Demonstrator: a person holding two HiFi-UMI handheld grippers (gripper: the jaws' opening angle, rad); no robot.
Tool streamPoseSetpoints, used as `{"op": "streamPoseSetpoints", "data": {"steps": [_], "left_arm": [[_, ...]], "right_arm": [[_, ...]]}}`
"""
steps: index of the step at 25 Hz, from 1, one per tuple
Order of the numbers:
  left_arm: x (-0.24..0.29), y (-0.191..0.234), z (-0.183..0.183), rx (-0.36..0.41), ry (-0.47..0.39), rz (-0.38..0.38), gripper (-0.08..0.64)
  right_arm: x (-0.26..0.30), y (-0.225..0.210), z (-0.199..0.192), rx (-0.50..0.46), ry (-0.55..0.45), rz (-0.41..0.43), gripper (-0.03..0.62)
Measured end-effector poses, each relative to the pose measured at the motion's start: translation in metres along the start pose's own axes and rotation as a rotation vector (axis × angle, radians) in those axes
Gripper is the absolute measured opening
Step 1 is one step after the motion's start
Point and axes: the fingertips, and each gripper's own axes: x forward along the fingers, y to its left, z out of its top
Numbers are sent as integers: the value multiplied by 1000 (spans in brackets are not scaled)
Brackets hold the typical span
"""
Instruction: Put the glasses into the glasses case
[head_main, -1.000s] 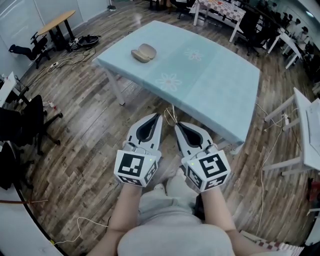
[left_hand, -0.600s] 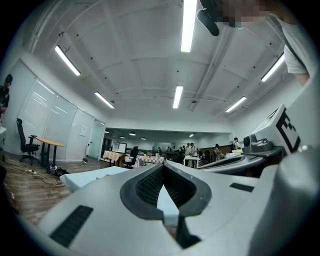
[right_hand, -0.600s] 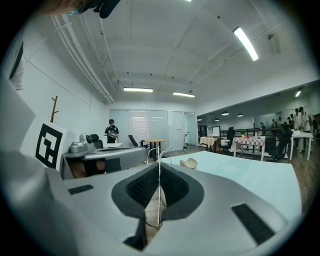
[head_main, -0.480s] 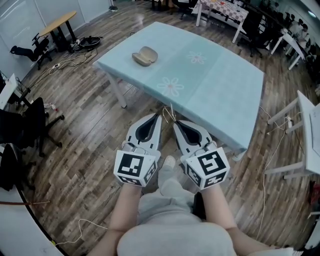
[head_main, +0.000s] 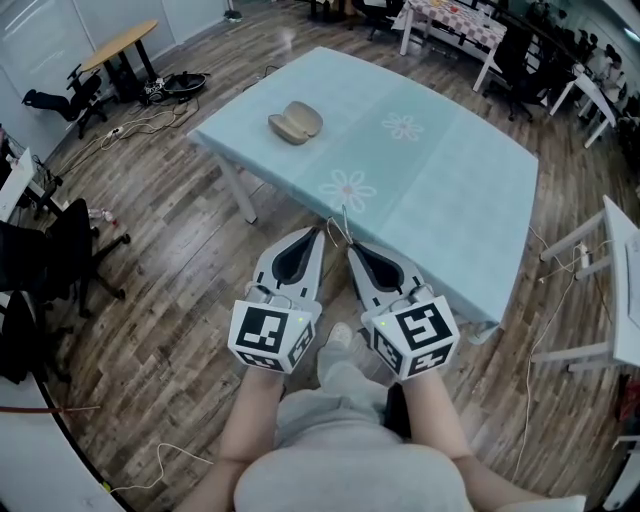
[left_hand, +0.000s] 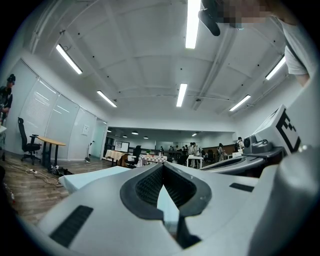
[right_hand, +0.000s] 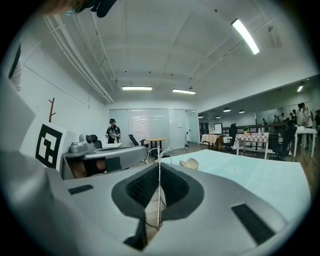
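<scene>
– Glasses (head_main: 340, 226), where?
– In the air just off the table's near edge, at the tips of both grippers. Thin wire frame. One temple runs straight up between the right gripper (head_main: 353, 252) jaws, pinched there.
– Left gripper (head_main: 316, 236)?
– Jaws pressed together. Nothing shows between them in its own view, and the head view doesn't show whether it nips the frame.
– Handling?
– Light and springy, I'd judge. It bends easily, the hinges flop and the lenses scratch. Thin metal may swivel or slip in the pads. Best hold is probably a temple close to the hinge, or the bridge, never the lenses.
– Glasses case (head_main: 295, 124)?
– Far left part of the table (head_main: 450, 190), well apart from the grippers. Beige, looks open with two halves, but too small to be sure.
</scene>
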Motion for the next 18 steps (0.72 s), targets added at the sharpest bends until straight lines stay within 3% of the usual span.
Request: {"op": "streamPoseSetpoints", "data": {"steps": [18], "left_arm": [[96, 79, 6, -6, -4, 72, 9]], "right_arm": [[105, -60, 26, -30, 11, 87, 14]]}}
